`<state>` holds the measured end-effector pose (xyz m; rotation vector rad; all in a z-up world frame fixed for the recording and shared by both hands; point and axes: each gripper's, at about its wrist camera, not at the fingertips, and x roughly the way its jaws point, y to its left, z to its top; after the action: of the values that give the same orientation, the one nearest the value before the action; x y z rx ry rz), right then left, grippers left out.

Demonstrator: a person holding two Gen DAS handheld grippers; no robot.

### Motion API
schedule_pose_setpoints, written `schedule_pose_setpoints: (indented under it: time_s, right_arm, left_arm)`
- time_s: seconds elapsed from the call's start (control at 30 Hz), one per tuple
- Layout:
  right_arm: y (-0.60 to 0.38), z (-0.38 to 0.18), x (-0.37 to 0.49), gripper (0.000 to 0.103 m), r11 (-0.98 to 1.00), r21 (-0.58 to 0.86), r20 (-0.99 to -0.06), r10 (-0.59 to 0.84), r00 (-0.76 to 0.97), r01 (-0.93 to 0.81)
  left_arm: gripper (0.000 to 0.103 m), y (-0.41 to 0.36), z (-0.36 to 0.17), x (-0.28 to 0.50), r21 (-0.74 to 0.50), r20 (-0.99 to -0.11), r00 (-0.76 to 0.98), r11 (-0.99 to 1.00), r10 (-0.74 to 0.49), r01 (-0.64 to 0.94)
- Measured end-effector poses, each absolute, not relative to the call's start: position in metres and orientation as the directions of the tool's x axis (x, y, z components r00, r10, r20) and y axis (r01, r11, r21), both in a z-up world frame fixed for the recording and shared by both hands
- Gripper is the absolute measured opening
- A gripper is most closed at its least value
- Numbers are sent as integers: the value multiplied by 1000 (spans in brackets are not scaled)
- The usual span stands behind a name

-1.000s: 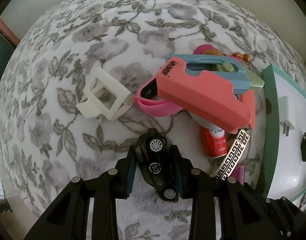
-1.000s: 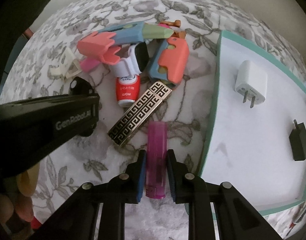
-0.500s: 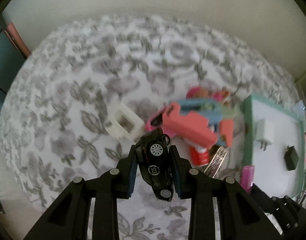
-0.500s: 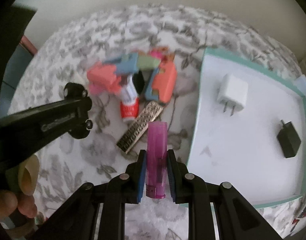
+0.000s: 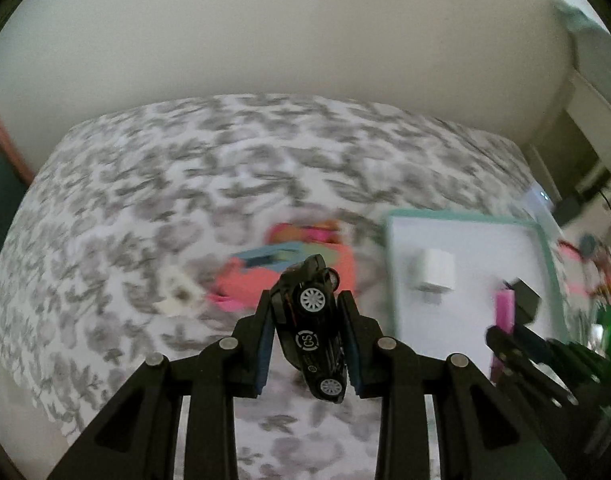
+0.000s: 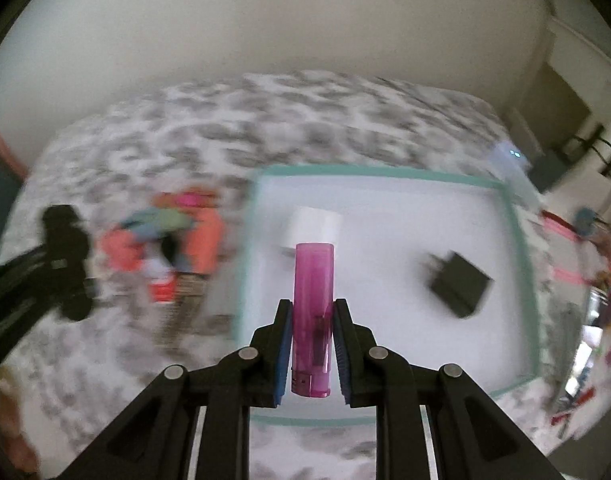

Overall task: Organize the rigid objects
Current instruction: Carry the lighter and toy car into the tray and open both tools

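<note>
My left gripper (image 5: 307,320) is shut on a black toy car (image 5: 311,326) and holds it in the air above the floral cloth. My right gripper (image 6: 311,324) is shut on a purple lighter (image 6: 312,312) and holds it above the white tray with a teal rim (image 6: 385,172). The tray holds a white charger (image 6: 315,224) and a black adapter (image 6: 459,284). The tray also shows in the left wrist view (image 5: 465,216), with the right gripper's lighter (image 5: 505,320) over it.
A blurred pile of rigid items, with coral and blue toy pieces (image 6: 165,236) and a red tube (image 6: 163,290), lies left of the tray. A cream plastic bracket (image 5: 177,294) lies further left. The wall stands behind the bed.
Both grippers have lifted their objects off the cloth and risen. The right gripper has moved right, over the tray, with the lighter. The left has carried the car up and toward the tray.
</note>
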<state>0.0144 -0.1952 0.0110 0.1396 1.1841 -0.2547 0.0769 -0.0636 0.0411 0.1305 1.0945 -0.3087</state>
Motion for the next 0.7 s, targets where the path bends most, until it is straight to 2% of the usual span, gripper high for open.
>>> schedule_pose_setpoints:
  time_s: [0.27, 0.5, 0.7]
  right_arm:
    - [-264, -21, -5, 21, 893, -46, -955, -170, 242, 448]
    - [-325, -13, -35, 21, 767, -77, -935, -277, 220, 637]
    - [-348, -20, -50, 21, 717, -73, -942, -279, 188, 694]
  left_arm:
    - [32, -128, 23, 51, -46, -916, 336, 890, -219, 453]
    - [32, -157, 7, 41, -39, -930, 301, 870, -212, 491]
    - [32, -172, -13, 40, -23, -949, 261, 863, -178, 504]
